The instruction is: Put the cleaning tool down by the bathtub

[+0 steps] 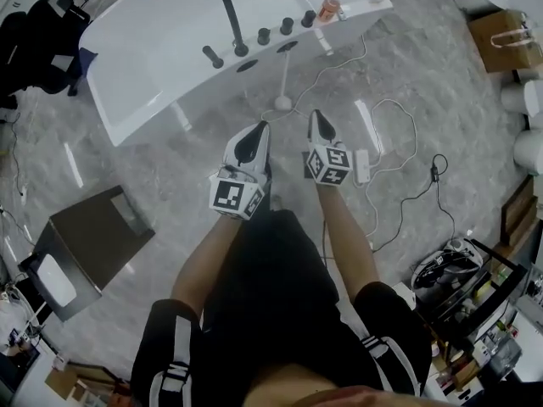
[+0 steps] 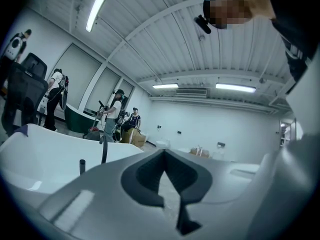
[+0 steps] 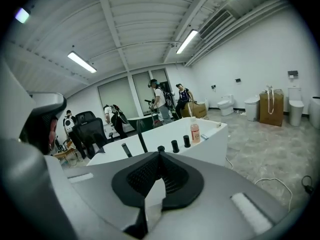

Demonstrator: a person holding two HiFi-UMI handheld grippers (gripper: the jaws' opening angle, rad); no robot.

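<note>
Head view: left tongs [image 1: 260,127] and right tongs [image 1: 316,115] are both closed and empty. Cleaning tool [image 1: 282,103] lies on the floor beside the bathtub [image 1: 161,49]. Judged placed; I should back off clear of the power strip [image 1: 362,166].

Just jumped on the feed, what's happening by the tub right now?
A person stands facing the white bathtub with a gripper in each hand. The left gripper and right gripper are both shut and empty, held out above the floor. A white long-handled cleaning tool sits on the floor right by the tub, just ahead of the grippers, so the put-down looks done.
</note>
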